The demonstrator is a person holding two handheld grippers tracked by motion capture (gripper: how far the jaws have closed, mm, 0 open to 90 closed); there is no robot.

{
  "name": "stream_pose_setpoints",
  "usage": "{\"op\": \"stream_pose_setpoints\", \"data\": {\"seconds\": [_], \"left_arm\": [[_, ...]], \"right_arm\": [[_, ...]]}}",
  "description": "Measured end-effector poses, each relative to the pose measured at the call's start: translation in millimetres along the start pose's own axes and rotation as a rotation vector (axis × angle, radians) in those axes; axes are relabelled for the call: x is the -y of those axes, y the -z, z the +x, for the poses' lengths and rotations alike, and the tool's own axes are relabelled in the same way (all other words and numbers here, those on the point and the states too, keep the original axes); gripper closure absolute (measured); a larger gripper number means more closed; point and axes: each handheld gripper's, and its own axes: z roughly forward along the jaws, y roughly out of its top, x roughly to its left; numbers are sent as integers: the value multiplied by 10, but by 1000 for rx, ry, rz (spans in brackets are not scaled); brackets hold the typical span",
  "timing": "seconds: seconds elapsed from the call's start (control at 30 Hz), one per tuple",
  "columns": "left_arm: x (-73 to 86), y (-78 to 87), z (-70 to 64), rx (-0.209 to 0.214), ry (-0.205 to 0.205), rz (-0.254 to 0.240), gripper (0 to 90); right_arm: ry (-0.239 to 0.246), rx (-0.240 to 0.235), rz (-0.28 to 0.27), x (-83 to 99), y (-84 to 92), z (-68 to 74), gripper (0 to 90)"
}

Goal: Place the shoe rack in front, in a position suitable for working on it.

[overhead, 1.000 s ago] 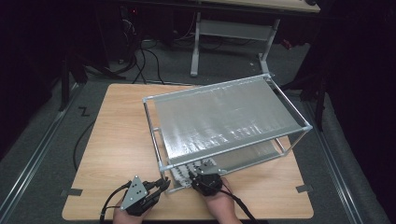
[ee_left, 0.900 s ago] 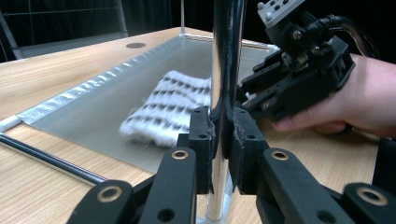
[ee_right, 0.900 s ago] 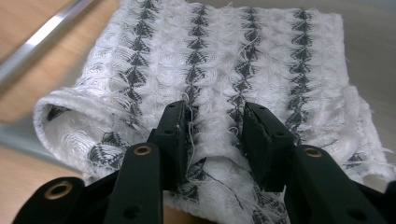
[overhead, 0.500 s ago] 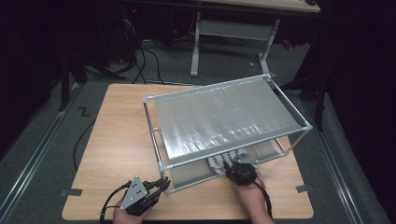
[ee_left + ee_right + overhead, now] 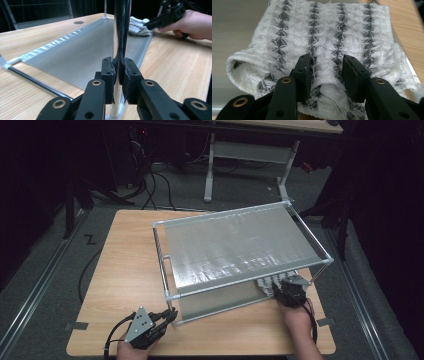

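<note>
L gripper (image 5: 117,72) clamped tight on rack post (image 5: 120,30), R gripper (image 5: 325,75) half-open gripping folded cloth (image 5: 324,32): keep rack steady, slide cloth flat on lower shelf (image 5: 82,55).

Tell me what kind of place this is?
Probably a lab or recording workspace, not a home: a bare wooden table on a dark floor, loose cables behind it, and a second metal-framed bench at the back.
</note>
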Motion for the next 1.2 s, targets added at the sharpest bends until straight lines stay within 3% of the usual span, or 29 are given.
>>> {"op": "stream_pose_setpoints", "data": {"seconds": [0.13, 0.17, 0.3, 0.5, 0.6, 0.77, 1.0, 1.03, 1.2], "left_arm": [[2, 4, 7, -2, -2, -1, 808], [4, 3, 6, -2, -1, -2, 808], [10, 3, 8, 0, -2, -1, 808], [16, 3, 18, 8, -4, -4, 808], [23, 1, 27, 15, -5, -9, 808], [24, 1, 26, 15, -7, -10, 807], [25, 0, 27, 15, -3, -11, 807], [25, 0, 27, 15, -3, -11, 807], [25, -1, 30, 17, -4, -12, 807]], "right_arm": [[-63, 31, 11, 17, 4, -201, 543], [-58, 32, 7, 19, -1, -236, 540], [-76, 35, 8, 19, -12, -212, 523], [-61, 20, 2, 14, -24, -137, 527], [-71, 1, 2, 14, -18, -50, 549], [-43, -30, 3, -6, -5, 92, 557], [-11, -57, -12, -14, 19, 365, 556], [-35, -66, -9, -11, 31, 423, 556], [-11, -92, -15, -10, 63, 639, 556]]}}
